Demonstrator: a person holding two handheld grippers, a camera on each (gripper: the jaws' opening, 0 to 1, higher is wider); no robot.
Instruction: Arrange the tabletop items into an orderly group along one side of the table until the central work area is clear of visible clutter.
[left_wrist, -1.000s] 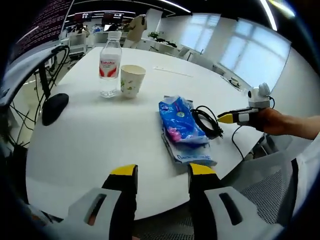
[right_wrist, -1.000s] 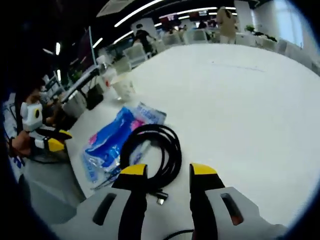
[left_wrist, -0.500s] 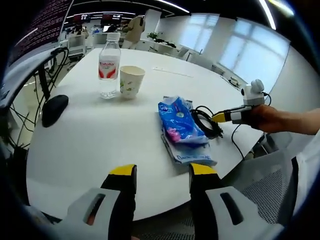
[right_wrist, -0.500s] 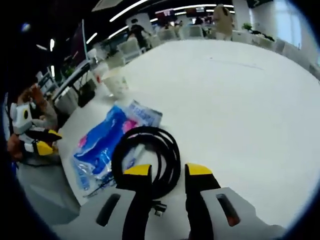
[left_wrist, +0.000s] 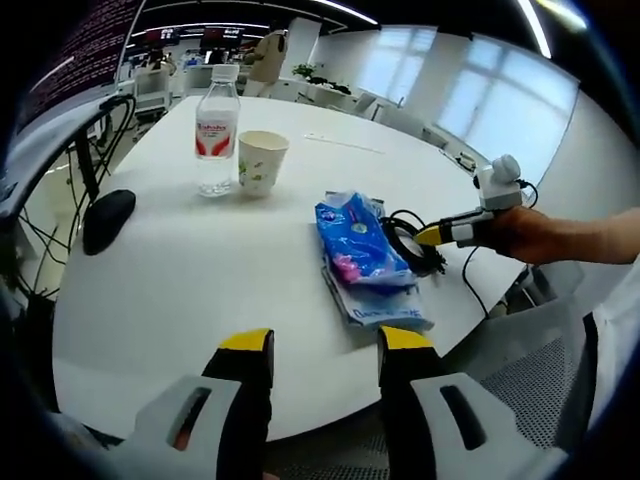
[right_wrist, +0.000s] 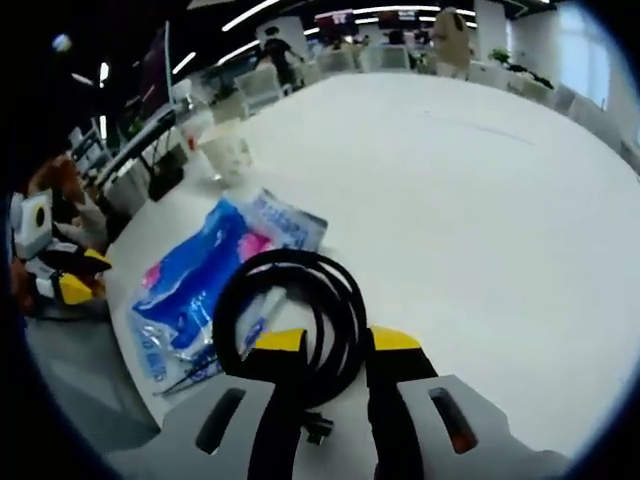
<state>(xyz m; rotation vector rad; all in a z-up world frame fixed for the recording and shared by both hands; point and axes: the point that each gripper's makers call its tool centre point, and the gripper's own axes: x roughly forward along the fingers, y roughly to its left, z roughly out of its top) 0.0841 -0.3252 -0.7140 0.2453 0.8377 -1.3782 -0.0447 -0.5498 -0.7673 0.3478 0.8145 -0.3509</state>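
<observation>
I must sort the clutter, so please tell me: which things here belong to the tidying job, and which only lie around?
Job:
black cable
blue packet
paper cup
water bottle
computer mouse
right gripper

Lying around:
chair
distant desks

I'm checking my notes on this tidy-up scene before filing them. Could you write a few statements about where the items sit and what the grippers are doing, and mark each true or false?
1. The coiled black cable lies partly on the blue packet. True.
2. The paper cup stands right beside the water bottle. True.
3. The water bottle lies on its side. False: it stands upright with its cap on.
4. The right gripper has its jaws on either side of the cable's near loop. True.
5. The left gripper holds the black mouse. False: the mouse lies untouched near the table's edge, and that gripper's jaws are open and hold nothing.
</observation>
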